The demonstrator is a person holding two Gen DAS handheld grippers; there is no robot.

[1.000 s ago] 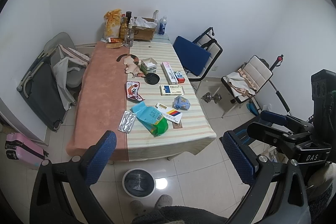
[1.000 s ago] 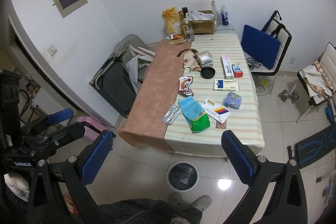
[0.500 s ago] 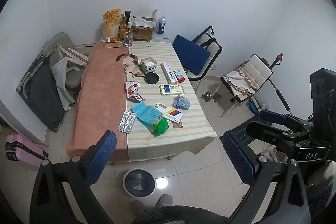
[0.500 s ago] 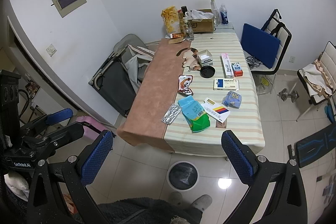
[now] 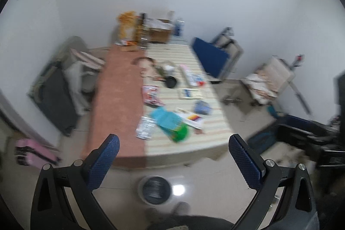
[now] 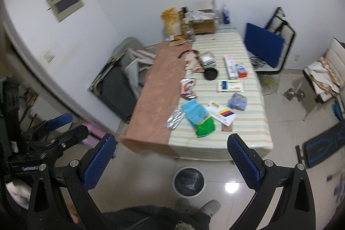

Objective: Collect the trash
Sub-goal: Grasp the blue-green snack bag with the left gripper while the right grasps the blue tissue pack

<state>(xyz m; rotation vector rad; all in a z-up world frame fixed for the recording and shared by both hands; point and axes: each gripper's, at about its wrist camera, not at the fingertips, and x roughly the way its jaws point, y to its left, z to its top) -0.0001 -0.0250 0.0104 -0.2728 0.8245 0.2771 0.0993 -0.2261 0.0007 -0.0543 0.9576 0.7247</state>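
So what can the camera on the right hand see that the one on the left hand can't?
Only the right view shows the wall socket by the floor and the left gripper off to the side. Only the left view shows the pink suitcase in full and a dark blur of the right gripper. Both show the cluttered table, the bin on the floor, the wall panel and the blue folding chair; the left view is blurred.
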